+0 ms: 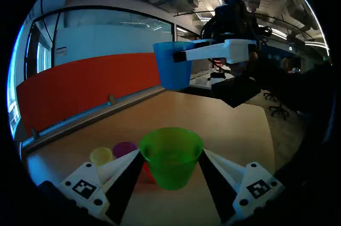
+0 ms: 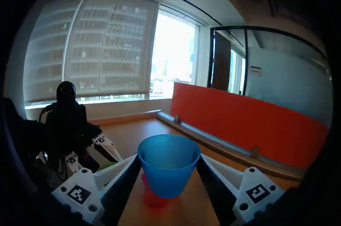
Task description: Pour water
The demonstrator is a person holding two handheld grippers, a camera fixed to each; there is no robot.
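Observation:
My left gripper (image 1: 170, 156) is shut on a translucent green cup (image 1: 171, 174), held upright low over the wooden table (image 1: 230, 128). Higher and farther off, my right gripper (image 1: 178, 55) holds a blue cup (image 1: 170, 74) upright by its sides. In the right gripper view, that blue cup (image 2: 168, 170) sits between the right gripper's (image 2: 168, 157) fingers. The left gripper (image 2: 100, 145) and a dark-sleeved hand are at the left, with a sliver of the green cup (image 2: 109, 165) showing. I cannot tell whether either cup holds water.
A yellow cup (image 1: 101, 155) and a purple cup (image 1: 124, 148) stand on the table left of the green cup. A red cup (image 2: 154, 199) stands below the blue one. An orange partition (image 1: 85, 85) with a metal rail borders the table's far side.

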